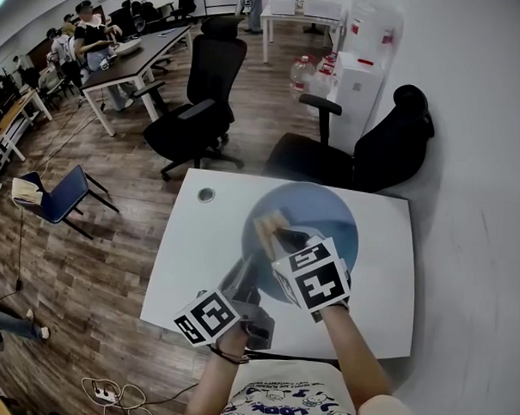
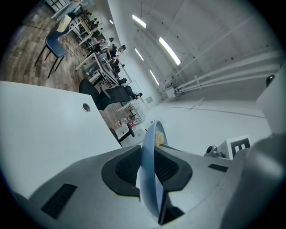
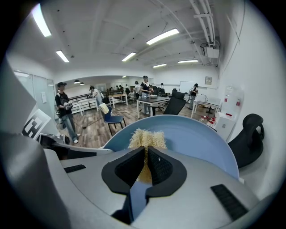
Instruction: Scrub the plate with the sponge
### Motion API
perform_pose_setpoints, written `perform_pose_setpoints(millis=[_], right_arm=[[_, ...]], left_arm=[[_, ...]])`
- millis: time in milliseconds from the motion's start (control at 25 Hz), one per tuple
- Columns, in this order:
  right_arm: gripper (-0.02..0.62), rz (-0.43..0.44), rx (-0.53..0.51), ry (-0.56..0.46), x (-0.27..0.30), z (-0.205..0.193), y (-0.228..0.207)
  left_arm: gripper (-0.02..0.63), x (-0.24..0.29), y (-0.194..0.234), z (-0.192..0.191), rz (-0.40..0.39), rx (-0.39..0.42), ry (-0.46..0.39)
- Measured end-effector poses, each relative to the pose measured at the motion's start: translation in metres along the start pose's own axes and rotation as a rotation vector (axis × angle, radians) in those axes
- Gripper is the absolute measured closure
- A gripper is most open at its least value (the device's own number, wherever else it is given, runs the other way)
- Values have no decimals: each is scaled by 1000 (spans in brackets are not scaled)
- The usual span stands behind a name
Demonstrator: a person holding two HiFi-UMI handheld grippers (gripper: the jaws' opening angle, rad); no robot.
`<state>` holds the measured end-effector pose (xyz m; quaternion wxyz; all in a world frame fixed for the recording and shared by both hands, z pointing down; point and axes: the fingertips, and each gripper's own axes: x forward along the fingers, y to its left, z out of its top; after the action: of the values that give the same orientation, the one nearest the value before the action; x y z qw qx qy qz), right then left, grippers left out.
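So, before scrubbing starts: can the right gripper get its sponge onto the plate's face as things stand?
Likely yes. The left gripper grips the blue plate only at its near rim, leaving the face open, and the sponge in the right gripper is close over that face.

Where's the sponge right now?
Right gripper view, centre: the sponge is pinched in the right claw, against the plate that the left claw grips by its rim.

Over white table (image 1: 189, 251), blue plate (image 1: 328, 216) gripped at rim by left claw (image 1: 247, 271), right claw (image 1: 280, 238) holding sponge (image 1: 270, 223)
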<state>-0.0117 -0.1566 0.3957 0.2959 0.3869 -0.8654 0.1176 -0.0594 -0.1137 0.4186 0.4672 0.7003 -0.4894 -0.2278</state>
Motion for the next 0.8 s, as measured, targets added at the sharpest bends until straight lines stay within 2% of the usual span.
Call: perform_pose_setpoints(millis=[800], right_arm=[[557, 54, -15, 11, 2, -9, 16]], left_arm=[[541, 1, 5, 7, 26, -21, -28]])
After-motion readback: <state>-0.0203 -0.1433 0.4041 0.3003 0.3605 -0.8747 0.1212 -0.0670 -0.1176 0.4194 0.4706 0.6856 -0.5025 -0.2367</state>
